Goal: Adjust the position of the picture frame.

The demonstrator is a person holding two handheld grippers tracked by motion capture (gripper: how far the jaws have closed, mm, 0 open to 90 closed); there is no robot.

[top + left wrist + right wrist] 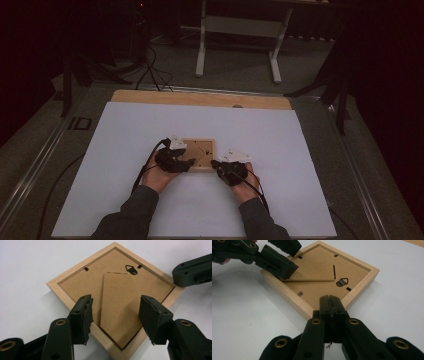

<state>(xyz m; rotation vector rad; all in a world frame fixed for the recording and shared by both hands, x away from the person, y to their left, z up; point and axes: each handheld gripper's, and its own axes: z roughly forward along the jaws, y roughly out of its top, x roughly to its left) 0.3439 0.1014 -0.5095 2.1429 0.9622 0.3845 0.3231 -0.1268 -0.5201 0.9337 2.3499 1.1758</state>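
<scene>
Wooden picture frame (198,155), lying face down near the middle of the white bench (125,130), its brown backing board and fold-out stand (120,312) uppermost. Left gripper (115,315): jaws spread to either side of the stand, pinching nothing. Right gripper (331,305): jaws pressed together at one corner of the frame, empty.
</scene>
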